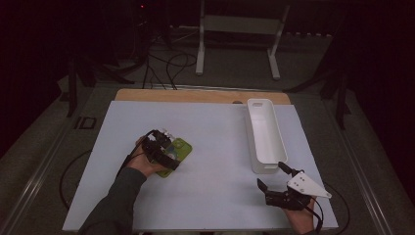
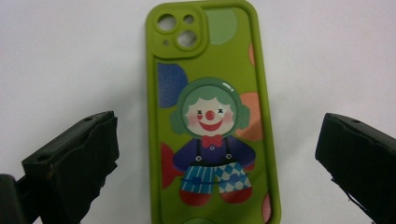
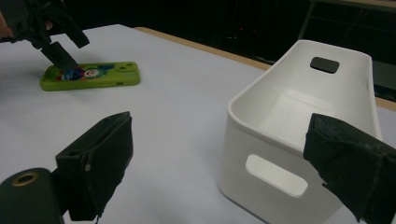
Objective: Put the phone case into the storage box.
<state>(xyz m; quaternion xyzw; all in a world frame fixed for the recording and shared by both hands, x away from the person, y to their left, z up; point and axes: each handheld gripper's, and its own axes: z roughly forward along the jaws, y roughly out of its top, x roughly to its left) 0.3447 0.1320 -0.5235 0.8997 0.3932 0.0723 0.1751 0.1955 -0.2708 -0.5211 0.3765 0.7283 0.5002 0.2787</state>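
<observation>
The case point(image 2: 212, 116), green with a clown on its back, lies flat on the white table point(image 1: 215, 196) at the left of the high view, and my left gripper point(image 1: 161, 149) hovers right over it, jaws wide to either side of its long edges, not touching. My right gripper point(image 1: 274, 183) waits at the lower right, jaws wide and holding nothing, just before the near end of the bin point(image 1: 266, 137). I judge the risk is the thin, flat case: the jaws could skid off its rounded edges or push it along the table instead of gripping. Between case and bin the table lies open; the bin's near wall stands close to my right jaws.
</observation>
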